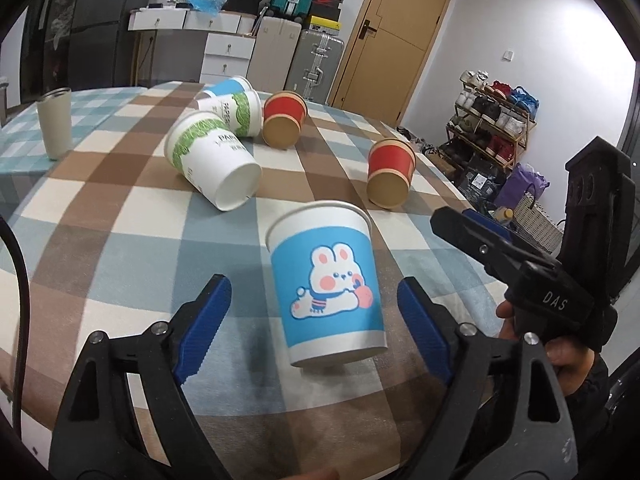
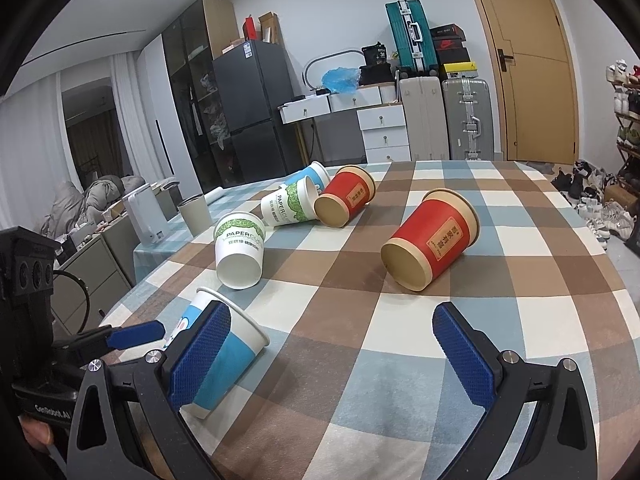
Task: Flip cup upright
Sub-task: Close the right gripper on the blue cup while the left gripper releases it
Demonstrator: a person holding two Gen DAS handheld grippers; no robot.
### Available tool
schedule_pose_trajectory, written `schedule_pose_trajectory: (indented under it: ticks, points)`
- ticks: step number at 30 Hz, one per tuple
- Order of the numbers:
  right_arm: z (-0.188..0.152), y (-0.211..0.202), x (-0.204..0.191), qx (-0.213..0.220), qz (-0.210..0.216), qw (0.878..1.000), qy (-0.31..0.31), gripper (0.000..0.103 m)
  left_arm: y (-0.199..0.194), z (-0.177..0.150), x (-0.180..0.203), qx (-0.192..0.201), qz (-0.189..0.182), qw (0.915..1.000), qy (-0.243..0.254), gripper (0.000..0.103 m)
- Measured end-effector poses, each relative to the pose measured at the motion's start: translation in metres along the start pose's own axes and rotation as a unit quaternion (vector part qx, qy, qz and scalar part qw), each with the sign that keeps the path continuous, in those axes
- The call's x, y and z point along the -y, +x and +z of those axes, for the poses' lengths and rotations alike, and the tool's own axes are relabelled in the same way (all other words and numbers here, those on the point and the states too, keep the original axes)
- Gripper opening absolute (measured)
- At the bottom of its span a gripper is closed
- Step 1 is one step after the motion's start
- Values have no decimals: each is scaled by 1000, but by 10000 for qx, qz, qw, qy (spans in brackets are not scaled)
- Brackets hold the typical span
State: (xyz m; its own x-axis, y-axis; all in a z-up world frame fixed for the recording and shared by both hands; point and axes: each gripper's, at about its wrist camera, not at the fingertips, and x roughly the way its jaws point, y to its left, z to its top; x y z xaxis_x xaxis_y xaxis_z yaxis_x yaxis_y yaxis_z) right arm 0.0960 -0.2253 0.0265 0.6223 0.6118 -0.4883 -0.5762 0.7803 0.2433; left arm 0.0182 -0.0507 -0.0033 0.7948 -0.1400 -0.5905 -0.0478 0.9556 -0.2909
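A blue paper cup with a rabbit print [image 1: 326, 286] stands mouth up on the checked tablecloth, between the open fingers of my left gripper [image 1: 314, 312] without touching either pad. It shows at the lower left of the right wrist view [image 2: 232, 344], partly behind the left pad. My right gripper [image 2: 332, 356] is open and empty over the cloth. Beyond lie on their sides two red cups [image 2: 432, 236] [image 2: 346, 196], two white cups with green bands [image 2: 240, 250] [image 2: 288, 204], and another blue cup [image 2: 316, 174].
A beige tumbler [image 1: 56, 122] stands upright at the table's far left. The table edge [image 1: 460, 184] drops off to the right toward a shoe rack [image 1: 492, 120]. My right gripper's body [image 1: 532, 276] sits close to the right of the rabbit cup.
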Motion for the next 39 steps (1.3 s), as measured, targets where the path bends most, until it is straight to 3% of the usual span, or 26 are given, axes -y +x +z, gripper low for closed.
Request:
schedule_pose_trajectory:
  ticks: [4,17,39]
  points:
    - [2,4,-2,-180,130,9996,150,103,-11,5,-9,223,120,9996,141,102]
    - [3,20,-26,-731,533,9953,344,103,-28,18,-44,704,394,9963,308,102]
    - [7,54,-37,-1507,756,9839,592,103,-10,15,-62,850,644,9935,391,102]
